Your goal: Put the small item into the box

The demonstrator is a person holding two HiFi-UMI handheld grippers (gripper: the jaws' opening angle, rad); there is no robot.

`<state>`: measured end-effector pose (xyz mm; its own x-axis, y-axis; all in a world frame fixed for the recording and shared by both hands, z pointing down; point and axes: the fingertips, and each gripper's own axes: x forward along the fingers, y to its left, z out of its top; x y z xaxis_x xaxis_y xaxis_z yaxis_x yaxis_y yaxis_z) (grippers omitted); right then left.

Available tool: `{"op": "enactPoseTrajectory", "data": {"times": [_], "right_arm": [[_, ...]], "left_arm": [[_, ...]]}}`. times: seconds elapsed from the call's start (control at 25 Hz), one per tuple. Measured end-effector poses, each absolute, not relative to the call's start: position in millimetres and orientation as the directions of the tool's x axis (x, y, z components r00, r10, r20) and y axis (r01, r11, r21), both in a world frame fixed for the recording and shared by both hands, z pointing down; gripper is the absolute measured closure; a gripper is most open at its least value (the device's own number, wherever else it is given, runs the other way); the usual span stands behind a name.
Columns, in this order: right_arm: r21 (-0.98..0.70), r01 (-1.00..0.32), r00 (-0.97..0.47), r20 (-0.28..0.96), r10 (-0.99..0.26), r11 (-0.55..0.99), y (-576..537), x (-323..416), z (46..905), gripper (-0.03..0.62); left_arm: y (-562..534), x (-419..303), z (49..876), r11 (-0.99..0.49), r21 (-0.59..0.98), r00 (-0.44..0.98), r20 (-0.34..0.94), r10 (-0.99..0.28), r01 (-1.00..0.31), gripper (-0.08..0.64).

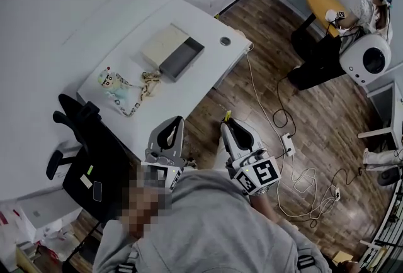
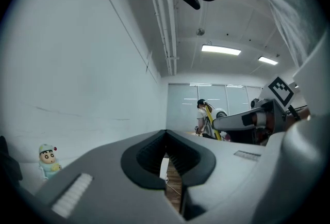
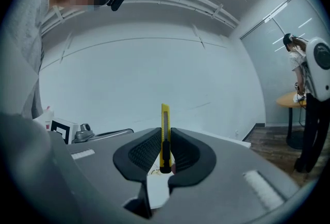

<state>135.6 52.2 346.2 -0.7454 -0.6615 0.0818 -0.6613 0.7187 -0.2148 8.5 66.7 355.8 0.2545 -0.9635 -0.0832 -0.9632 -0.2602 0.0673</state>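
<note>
The right gripper (image 3: 165, 138) is clamping a yellow cutter (image 3: 165, 117) between its pads. The cutter is standing upright in the jaws, and its tip is sticking out past their ends. In the head view the cutter is hanging over the wood floor (image 1: 264, 45), just off the near edge of the white table (image 1: 189, 92), at about 5 o'clock from the box (image 1: 182, 59) and well apart from it.

The left gripper (image 2: 165, 135) is hanging beside the right one. Its jaws are meeting at the tips and gripping nothing.

The box is lying open on the table, its grey tray pulled out toward 4 o'clock from the cream cover (image 1: 165, 43). A toy figure (image 1: 108, 80) is lying at 8 o'clock from the box. A chain (image 1: 148, 82) is trailing between toy and box. A small round thing (image 1: 225, 41) is sitting at 2 o'clock, near the table's corner. A black chair (image 1: 88, 152) is standing at the table's 7 o'clock end.
</note>
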Motion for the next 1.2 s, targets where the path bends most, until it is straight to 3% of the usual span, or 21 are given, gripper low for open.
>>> {"op": "enactPoseTrajectory", "data": {"times": [0.56,1.2], "right_arm": [[-0.215,-0.481,-0.876,0.097,-0.472,0.850,-45.0,100.3,348.6,0.520],[-0.242,-0.327,-0.944,0.121,-0.306,0.913,-158.6,114.2,344.2,0.520]], "left_arm": [[-0.6,-14.3,355.4,-0.048,0.070,0.043,-0.066,-0.997,-0.996,0.557],[-90.4,8.7,346.0,0.131,0.063,-0.134,-0.036,-0.990,-0.989,0.557]]}}
